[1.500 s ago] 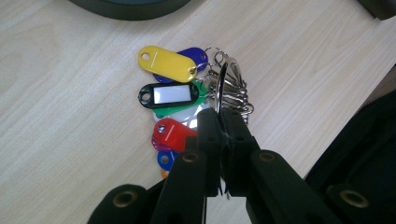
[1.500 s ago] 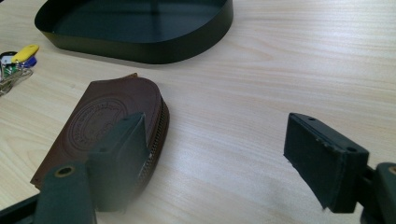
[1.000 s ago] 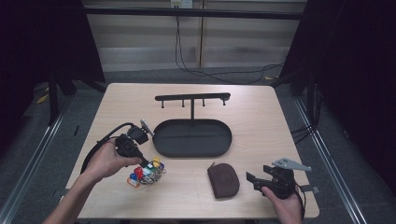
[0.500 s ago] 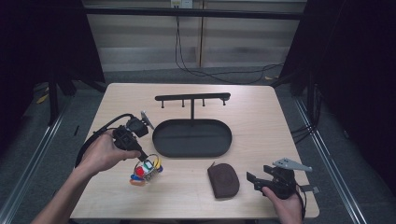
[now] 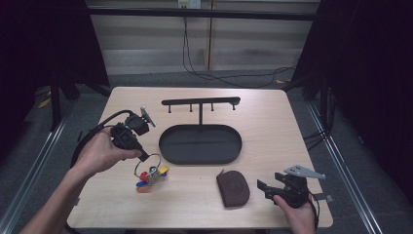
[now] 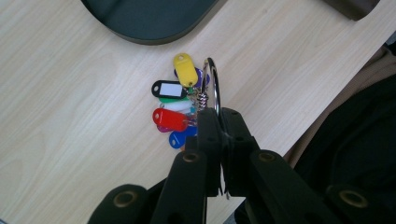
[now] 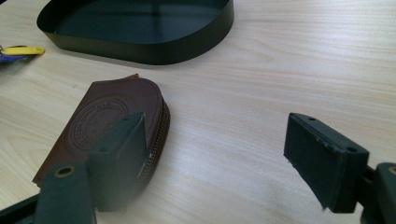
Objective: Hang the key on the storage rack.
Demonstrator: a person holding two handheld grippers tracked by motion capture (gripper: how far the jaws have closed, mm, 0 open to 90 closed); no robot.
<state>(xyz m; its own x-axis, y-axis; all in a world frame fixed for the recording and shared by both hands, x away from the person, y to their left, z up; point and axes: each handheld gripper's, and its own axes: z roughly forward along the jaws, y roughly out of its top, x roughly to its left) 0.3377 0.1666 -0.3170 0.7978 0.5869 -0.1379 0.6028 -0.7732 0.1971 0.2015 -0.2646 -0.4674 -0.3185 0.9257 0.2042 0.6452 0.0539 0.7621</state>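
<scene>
- At the left front of the light wooden table (image 5: 272, 126), the left gripper (image 5: 142, 157) pinches the large metal key ring (image 5: 146, 163) carrying a bunch of coloured plastic key tags (image 5: 152, 176).
- Hidden or unclear: in the left gripper view, the lower arc of the ring (image 6: 214, 86) disappears between the black jaws, and several tags (image 6: 175, 105) overlap, so their count cannot be made out. In the high view, the holding hand (image 5: 100, 153) covers most of the gripper body.
- Cut off: in the right gripper view, the left jaw covers part of the brown leather zip pouch (image 7: 107, 126), and the frame edge cuts off the black oval metal tray (image 7: 140, 46).
- Change from the earlier frame: the left gripper and the key bunch now sit farther from the person, closer to the tray (image 5: 200, 144); the ring is raised under the jaws while the tags hang toward the table. The right gripper (image 5: 270, 187) and the pouch (image 5: 233, 187) have kept their places.
- Left gripper state: jaws clenched on the ring wire, pressed nearly together.
- Right gripper state: jaws spread wide, grasping nothing, just to the right of the pouch at the table's front right.
- The black rack with pegs (image 5: 200, 103) rises behind the tray.
</scene>
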